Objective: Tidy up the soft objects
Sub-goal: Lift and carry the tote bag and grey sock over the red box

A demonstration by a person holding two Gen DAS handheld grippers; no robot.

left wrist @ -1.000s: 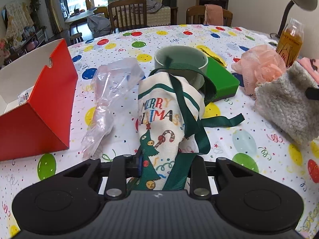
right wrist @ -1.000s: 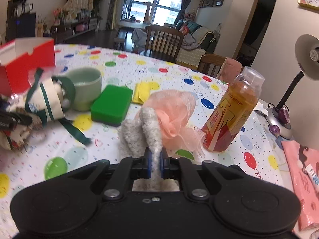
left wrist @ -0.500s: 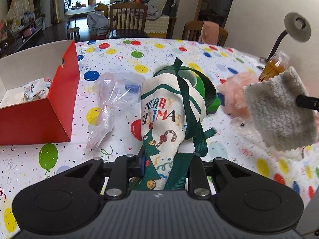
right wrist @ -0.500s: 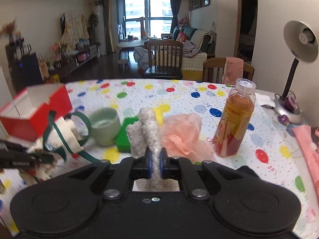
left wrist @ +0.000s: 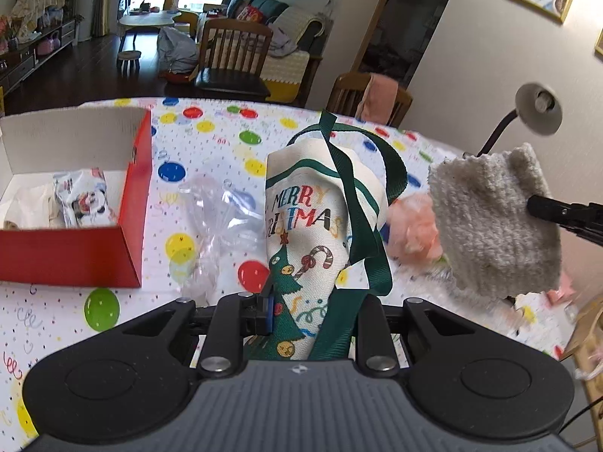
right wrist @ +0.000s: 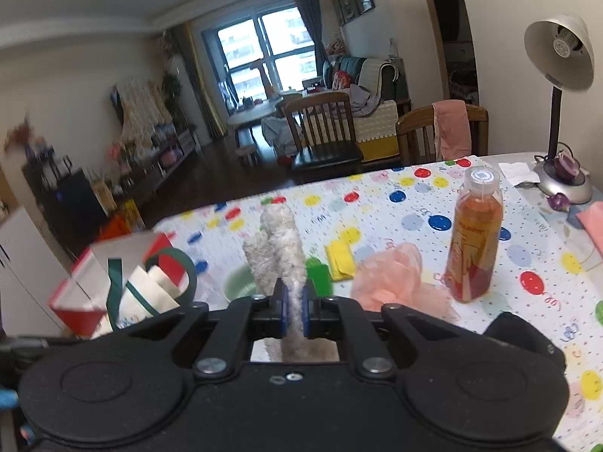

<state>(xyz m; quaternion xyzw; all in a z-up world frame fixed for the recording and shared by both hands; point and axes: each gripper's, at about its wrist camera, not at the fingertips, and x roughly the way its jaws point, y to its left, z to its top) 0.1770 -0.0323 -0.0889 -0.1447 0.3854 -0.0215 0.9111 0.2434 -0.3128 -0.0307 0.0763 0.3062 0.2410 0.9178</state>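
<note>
My left gripper (left wrist: 305,314) is shut on a white "Merry Christmas" cloth bag (left wrist: 305,222) with green ribbon straps, held up above the table. The same bag (right wrist: 143,293) shows at the lower left of the right wrist view. My right gripper (right wrist: 294,310) is shut on a fluffy grey-white cloth (right wrist: 279,248), also lifted; in the left wrist view that cloth (left wrist: 490,218) hangs at the right. A pink mesh pouf (right wrist: 395,278) lies on the spotted tablecloth (right wrist: 414,196). An open red box (left wrist: 75,248) sits at the left with a printed soft pack (left wrist: 81,199) inside.
A crumpled clear plastic bag (left wrist: 222,211) lies beside the red box. An orange drink bottle (right wrist: 475,237), a green cup (right wrist: 237,286), a green block (right wrist: 318,275) and a yellow cloth (right wrist: 339,260) stand mid-table. A desk lamp (right wrist: 557,86) is at the right; chairs stand behind.
Both grippers have risen with their loads: the Christmas bag and the fluffy cloth are now clear of the table. Both views have tilted up, and the right wrist has rolled.
</note>
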